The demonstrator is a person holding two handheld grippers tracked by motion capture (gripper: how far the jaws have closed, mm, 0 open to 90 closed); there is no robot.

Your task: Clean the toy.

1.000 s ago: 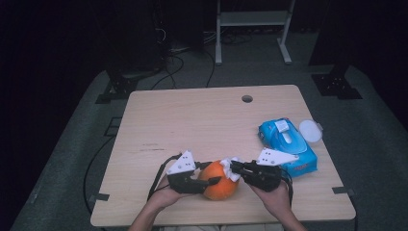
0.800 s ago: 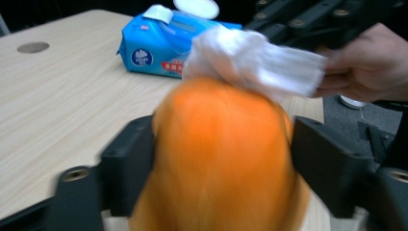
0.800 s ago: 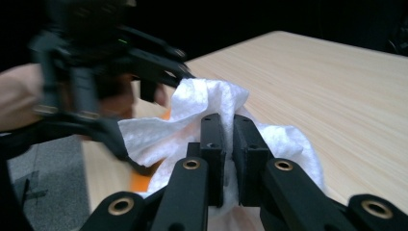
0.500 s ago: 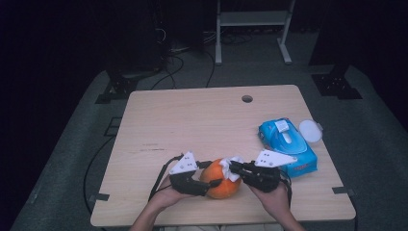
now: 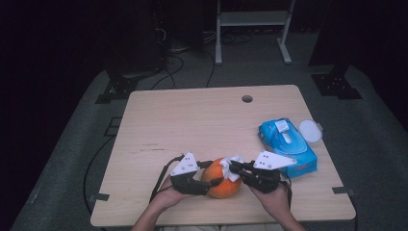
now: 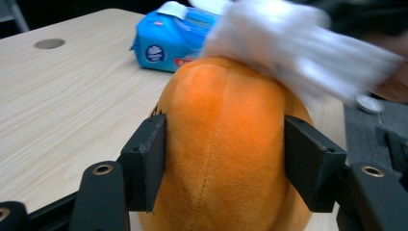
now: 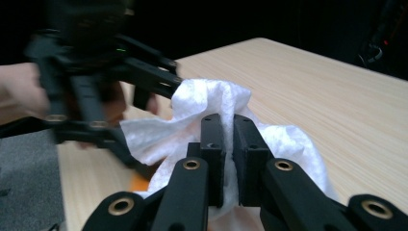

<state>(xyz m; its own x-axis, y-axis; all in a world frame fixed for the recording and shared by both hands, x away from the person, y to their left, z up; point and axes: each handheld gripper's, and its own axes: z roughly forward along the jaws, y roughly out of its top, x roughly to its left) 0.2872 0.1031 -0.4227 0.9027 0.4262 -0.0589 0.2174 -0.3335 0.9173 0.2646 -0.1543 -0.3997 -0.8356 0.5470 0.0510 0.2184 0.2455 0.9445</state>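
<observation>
Near the table's six o'clock edge sits the orange plush ball. The left tongs have just been easing open and closing again around it, jaws flanking its sides and pressing the fabric, seemingly to steady it. The right tongs are clamped together on a white wipe laid on the ball's top, at about one o'clock (probably for wiping). The right gripper view shows the pinched wipe; the left gripper view shows the blue wipe pack behind.

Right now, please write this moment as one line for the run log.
left gripper: jaws just opening, pads against orange plush toy | right gripper: shut on white wipe, on toy top | wipes pack: on table
</observation>
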